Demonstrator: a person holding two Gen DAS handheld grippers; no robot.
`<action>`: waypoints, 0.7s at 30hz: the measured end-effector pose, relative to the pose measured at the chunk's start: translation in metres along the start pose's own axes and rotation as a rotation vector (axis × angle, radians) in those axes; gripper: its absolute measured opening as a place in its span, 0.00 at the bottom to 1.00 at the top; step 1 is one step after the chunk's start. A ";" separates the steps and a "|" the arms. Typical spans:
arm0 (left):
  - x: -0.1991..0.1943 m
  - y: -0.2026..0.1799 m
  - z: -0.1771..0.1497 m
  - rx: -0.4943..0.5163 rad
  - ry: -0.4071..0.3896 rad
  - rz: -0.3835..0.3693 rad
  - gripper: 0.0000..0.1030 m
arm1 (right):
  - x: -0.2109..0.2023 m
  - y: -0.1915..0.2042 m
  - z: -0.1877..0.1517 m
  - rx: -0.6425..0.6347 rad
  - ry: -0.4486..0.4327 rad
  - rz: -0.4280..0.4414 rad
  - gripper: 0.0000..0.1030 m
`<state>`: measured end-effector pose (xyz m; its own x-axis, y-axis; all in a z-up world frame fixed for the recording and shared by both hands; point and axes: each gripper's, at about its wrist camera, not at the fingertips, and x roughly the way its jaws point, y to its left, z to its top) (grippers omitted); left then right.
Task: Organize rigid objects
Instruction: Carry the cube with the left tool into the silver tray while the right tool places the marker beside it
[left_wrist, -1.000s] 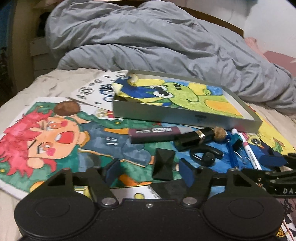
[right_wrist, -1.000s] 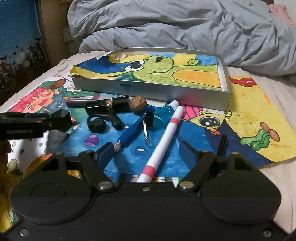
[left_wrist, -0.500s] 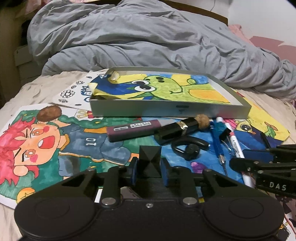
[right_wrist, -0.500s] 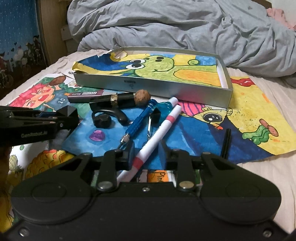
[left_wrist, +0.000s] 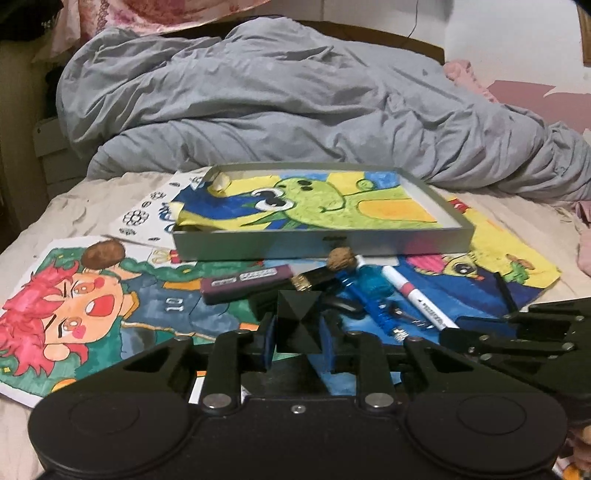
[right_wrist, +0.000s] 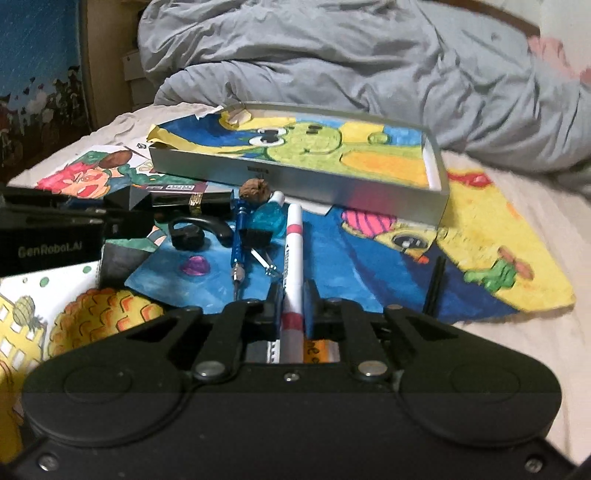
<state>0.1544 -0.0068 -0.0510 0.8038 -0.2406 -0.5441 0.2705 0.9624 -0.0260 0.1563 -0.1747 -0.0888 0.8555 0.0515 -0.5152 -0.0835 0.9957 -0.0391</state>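
Observation:
My left gripper (left_wrist: 298, 334) is shut on a black faceted block (left_wrist: 297, 314), held just above the drawings. In the right wrist view my right gripper (right_wrist: 291, 306) has its jaws closing tight on a white marker (right_wrist: 294, 251) with pink bands, pads pressed on both its sides. The marker points toward the shallow grey tray (right_wrist: 295, 177), which is lined with a green cartoon drawing. Between the grippers and the tray (left_wrist: 321, 245) lie a walnut (left_wrist: 341, 258), a blue screwdriver (right_wrist: 238, 236), a purple bar (left_wrist: 245, 282), a black tube with a gold band (right_wrist: 192, 201) and a black ear hook (right_wrist: 192, 232).
Everything sits on coloured drawings spread over a bed. A rumpled grey duvet (left_wrist: 295, 110) rises behind the tray. A brown ball (left_wrist: 103, 253) rests on the red-haired drawing at the left. A thin black stick (right_wrist: 434, 284) lies at the right, with a blue bottle (right_wrist: 269, 218) and a binder clip (right_wrist: 256, 236) nearby.
Both grippers went from open to shut: the left one closed on the black block and lifted it, the right one closed on the white marker. Both moved slightly closer to the tray.

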 end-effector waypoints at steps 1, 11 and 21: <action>-0.001 -0.003 0.002 0.004 -0.003 -0.002 0.26 | -0.003 0.001 0.001 -0.014 -0.014 -0.008 0.06; -0.006 -0.021 0.020 -0.010 -0.069 -0.010 0.26 | -0.025 -0.008 0.027 -0.080 -0.180 -0.063 0.06; 0.036 -0.035 0.073 -0.035 -0.169 0.010 0.26 | 0.011 -0.049 0.082 -0.097 -0.280 -0.051 0.06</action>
<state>0.2123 -0.0580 -0.0084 0.8847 -0.2458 -0.3960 0.2457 0.9680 -0.0519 0.2119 -0.2167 -0.0226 0.9664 0.0343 -0.2547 -0.0739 0.9863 -0.1476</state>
